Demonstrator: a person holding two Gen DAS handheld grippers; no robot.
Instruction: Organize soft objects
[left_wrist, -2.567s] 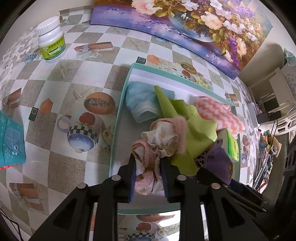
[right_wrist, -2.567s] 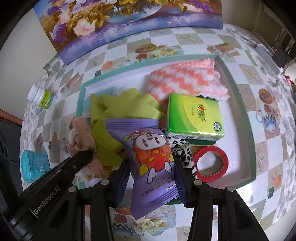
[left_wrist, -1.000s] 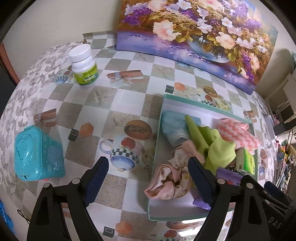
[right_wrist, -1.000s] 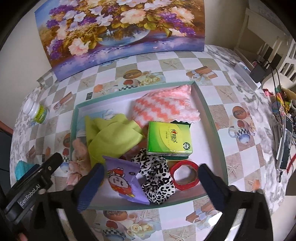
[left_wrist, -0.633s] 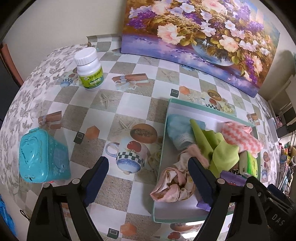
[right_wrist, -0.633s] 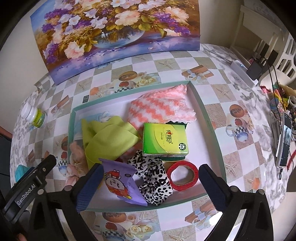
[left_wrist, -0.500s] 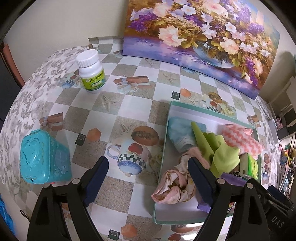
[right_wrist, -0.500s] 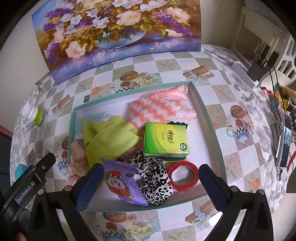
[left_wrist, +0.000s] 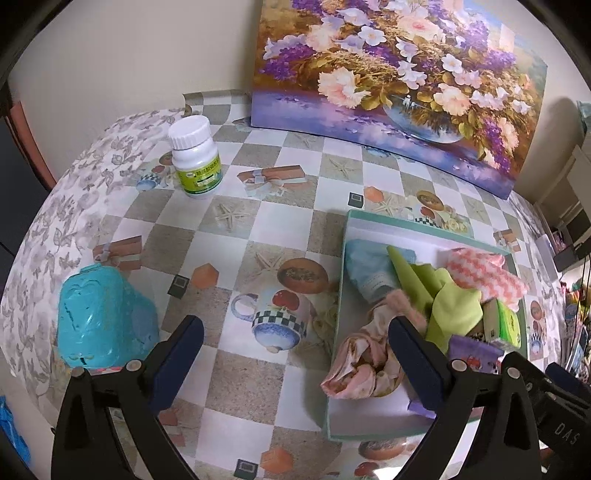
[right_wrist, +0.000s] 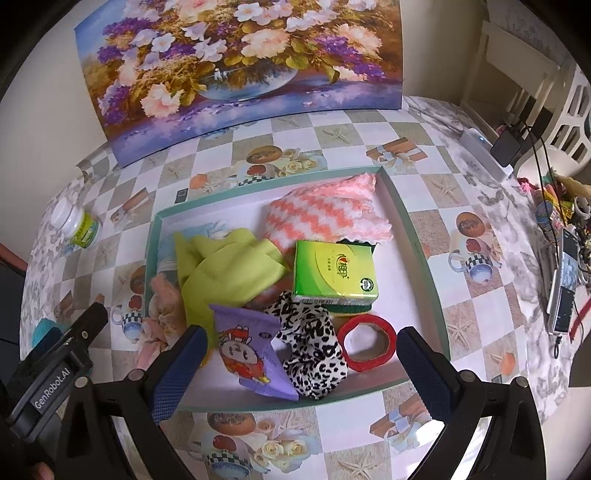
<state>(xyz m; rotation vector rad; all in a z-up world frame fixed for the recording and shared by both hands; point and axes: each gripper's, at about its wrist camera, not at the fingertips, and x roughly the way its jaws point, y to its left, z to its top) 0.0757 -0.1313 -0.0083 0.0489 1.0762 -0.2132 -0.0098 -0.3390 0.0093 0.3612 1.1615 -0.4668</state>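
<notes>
A teal-rimmed tray (right_wrist: 417, 236) holds a pink-and-white zigzag cloth (right_wrist: 328, 210), a lime cloth (right_wrist: 229, 269), a light blue cloth (left_wrist: 369, 269), a crumpled pink cloth (left_wrist: 360, 365) at its left edge, a purple snack pack (right_wrist: 251, 354), a leopard scrunchie (right_wrist: 314, 350), a green tissue pack (right_wrist: 334, 271) and a red tape roll (right_wrist: 369, 343). My left gripper (left_wrist: 295, 358) is open and empty above the tablecloth, left of the tray (left_wrist: 338, 295). My right gripper (right_wrist: 301, 365) is open and empty above the tray's near edge.
A white pill bottle (left_wrist: 195, 162) stands at the far left and a teal plastic box (left_wrist: 103, 321) at the near left. A flower painting (right_wrist: 236, 66) leans on the wall behind. A phone (right_wrist: 565, 284) and cables lie at the right table edge.
Both grippers let go of the pink cloth and the purple snack pack, opened wide and pulled up and back from the tray. In the last half second they rose slightly.
</notes>
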